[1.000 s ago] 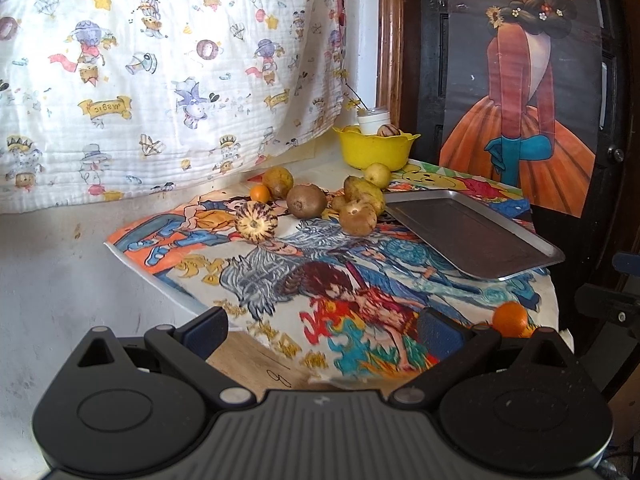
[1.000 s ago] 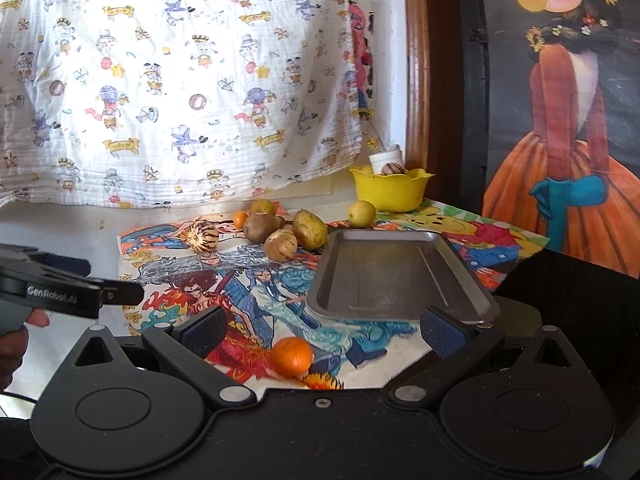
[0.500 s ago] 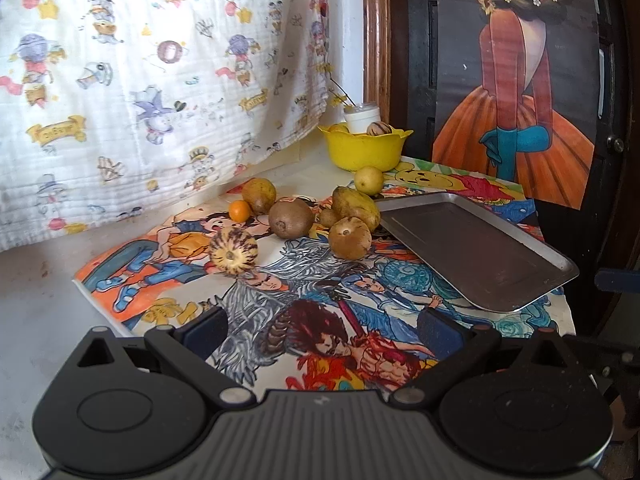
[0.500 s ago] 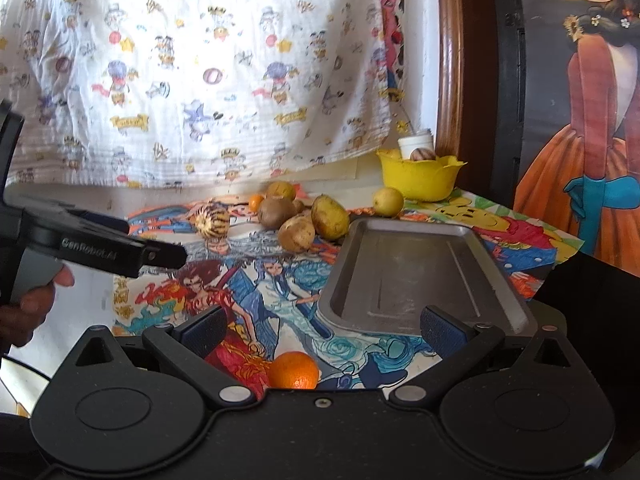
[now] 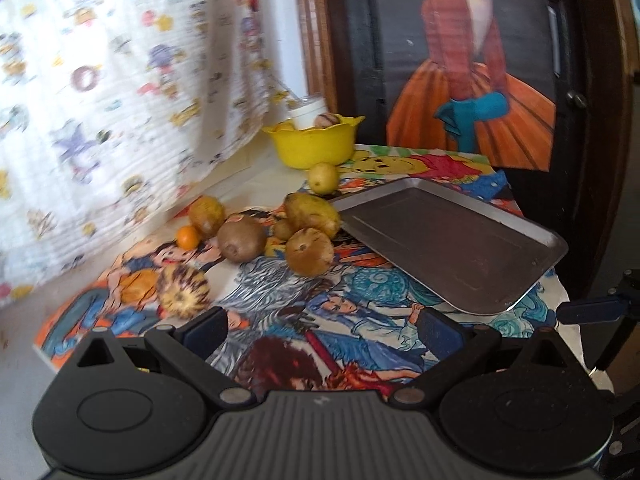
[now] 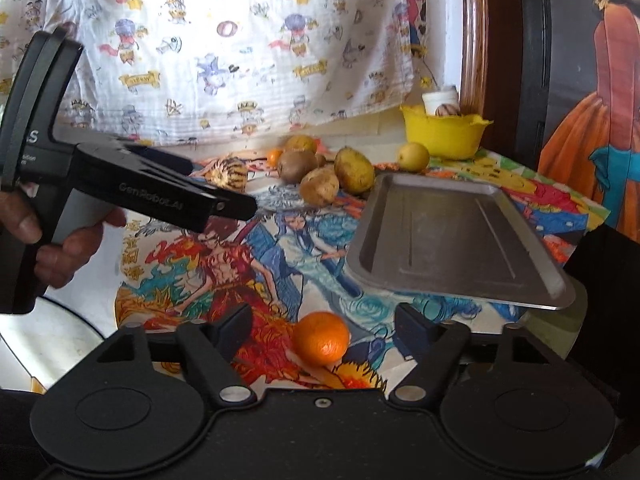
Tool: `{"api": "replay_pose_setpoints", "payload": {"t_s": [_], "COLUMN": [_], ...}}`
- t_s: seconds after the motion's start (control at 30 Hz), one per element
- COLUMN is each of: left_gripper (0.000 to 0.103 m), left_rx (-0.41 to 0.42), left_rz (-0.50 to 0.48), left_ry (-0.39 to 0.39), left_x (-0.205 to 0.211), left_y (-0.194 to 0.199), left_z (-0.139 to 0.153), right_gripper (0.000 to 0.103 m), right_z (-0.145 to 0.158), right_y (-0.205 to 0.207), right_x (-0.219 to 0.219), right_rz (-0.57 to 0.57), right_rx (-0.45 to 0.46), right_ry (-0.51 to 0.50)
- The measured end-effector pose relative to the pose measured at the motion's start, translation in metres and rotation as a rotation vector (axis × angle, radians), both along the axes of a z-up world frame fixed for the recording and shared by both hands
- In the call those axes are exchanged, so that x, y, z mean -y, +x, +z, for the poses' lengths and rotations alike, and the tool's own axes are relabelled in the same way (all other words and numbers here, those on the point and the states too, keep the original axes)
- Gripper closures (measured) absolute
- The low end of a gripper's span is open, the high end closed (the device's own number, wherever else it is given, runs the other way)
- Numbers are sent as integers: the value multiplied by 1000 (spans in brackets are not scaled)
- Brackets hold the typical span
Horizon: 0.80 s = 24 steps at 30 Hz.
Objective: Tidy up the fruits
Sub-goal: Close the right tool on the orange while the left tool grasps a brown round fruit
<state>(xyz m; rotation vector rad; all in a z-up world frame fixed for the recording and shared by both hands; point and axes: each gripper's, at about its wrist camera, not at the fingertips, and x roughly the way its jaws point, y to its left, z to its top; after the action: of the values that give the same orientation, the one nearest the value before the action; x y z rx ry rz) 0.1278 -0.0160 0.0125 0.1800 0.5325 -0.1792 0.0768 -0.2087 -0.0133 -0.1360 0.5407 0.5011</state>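
Several brown and yellow fruits lie in a cluster on the cartoon-print cloth, with a striped round fruit to their left and a small orange behind. An empty metal tray lies to the right. My left gripper is open and empty, short of the cluster. In the right wrist view an orange lies between the open fingers of my right gripper, near the cloth's front edge; the tray lies beyond it. The left gripper shows there at the left.
A yellow bowl holding a white jar and a round fruit stands at the back by the wall. A lone yellow fruit lies in front of it. A printed curtain hangs at the left, a dark poster panel at the right.
My left gripper has moved forward and nearer to the fruit cluster. My right gripper has moved forward, so the orange now lies between its fingers.
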Motion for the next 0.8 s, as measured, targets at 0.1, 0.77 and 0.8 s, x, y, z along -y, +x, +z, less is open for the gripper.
{"api": "replay_pose_setpoints", "payload": {"t_s": [0.1, 0.77, 0.8], "left_gripper": [0, 0, 0], "left_rx": [-9, -64, -68], "left_rz": [-26, -133, -133], "left_ry": [24, 102, 100], "left_x": [4, 13, 12], "left_y": [10, 73, 77], "left_z": [-1, -4, -5], "right_gripper": [36, 69, 69], "right_z": [-2, -5, -5], "right_y": [2, 33, 36], "right_x": [-2, -14, -15], "right_rz": [8, 50, 56], "right_rx": [-27, -153, -156], "right_ry": [-8, -28, -29]}}
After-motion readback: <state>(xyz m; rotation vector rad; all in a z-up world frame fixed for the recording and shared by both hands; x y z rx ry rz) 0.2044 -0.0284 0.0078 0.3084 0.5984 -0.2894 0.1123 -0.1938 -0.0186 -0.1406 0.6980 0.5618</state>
